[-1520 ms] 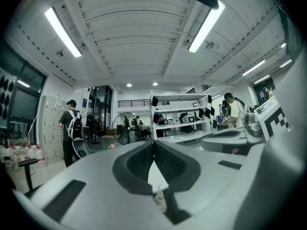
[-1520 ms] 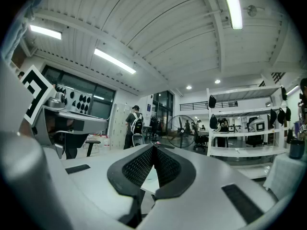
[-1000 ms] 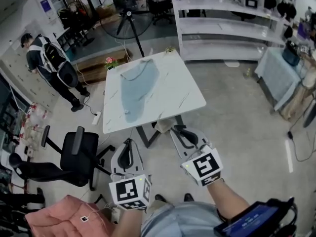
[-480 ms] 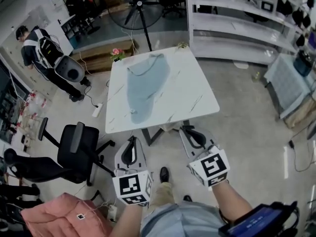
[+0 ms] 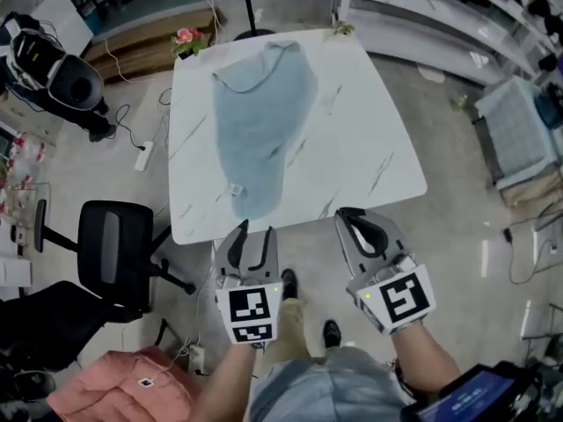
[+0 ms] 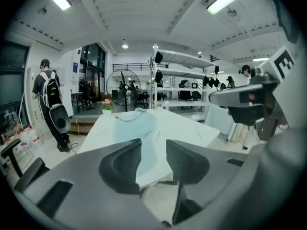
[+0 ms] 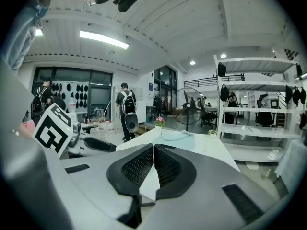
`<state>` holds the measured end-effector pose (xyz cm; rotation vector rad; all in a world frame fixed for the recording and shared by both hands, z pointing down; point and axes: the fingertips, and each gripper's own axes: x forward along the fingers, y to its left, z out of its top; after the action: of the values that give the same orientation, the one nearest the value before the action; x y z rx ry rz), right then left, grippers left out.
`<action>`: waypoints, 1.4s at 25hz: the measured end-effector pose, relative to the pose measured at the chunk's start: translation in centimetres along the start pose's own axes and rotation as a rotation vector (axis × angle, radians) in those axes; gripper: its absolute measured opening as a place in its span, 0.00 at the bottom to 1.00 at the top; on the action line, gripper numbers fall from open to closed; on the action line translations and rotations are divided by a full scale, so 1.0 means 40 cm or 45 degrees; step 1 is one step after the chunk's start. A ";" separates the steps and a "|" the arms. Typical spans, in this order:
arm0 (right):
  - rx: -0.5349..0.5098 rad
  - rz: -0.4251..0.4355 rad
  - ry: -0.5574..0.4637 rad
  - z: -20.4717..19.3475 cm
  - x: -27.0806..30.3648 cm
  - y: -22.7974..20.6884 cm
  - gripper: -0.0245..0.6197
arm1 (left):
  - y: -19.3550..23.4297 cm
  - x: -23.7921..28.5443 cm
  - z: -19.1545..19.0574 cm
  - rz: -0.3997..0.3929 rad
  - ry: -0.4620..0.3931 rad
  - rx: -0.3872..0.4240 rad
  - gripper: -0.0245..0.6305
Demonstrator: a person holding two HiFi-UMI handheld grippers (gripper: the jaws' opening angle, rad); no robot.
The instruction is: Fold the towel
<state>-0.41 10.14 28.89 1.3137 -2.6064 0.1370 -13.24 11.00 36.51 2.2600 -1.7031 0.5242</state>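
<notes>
- Standing at the near side of the desk, you hold both tongs over the floor, short of its edge. Nothing is gripped yet, so I judge the folding has not begun.
- The towel is light blue and lies loose and uneven on the left half of the desk. It is wide at the far edge and narrows to a tip close to the near edge.
- The left tongs have just been opening and now stand spread, with nothing between them. In the left gripper view the towel shows only beyond the gap. They point at the narrow near tip, probably because this end is the closest one to take.
- The right tongs are pressed together and empty. They face the bare marble part of the desk, to the right of the towel, so they would need to open and move left before they can help.
- Nothing else lies on the desk top, and nothing stands between the tongs and the towel.
- A small pot of pink flowers is beside the far left corner, and a fan stand is behind the far edge.
- A black office chair stands on the floor at your left, and white shelves are at the far right. Both are well apart from the towel.
- A person with a backpack stands far off to the left, out of the way.
</notes>
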 end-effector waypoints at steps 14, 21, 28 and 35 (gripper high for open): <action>0.075 -0.056 0.246 -0.221 0.232 -0.057 0.06 | 0.081 0.291 -0.240 -0.123 0.429 0.076 0.30; 0.060 -0.090 0.250 -0.172 0.257 -0.071 0.06 | 0.121 0.292 -0.131 -0.169 0.383 -0.002 0.10; 0.058 -0.116 0.174 -0.072 0.272 -0.096 0.06 | 0.164 0.325 0.122 -0.194 0.226 0.037 0.10; 0.133 -0.055 0.115 -0.037 0.325 -0.159 0.06 | 0.180 0.419 0.334 -0.175 0.143 0.108 0.10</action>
<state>-2.58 -3.57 33.29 1.3635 -2.5241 0.3222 -14.33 -11.06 31.72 2.3373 -1.4862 0.6894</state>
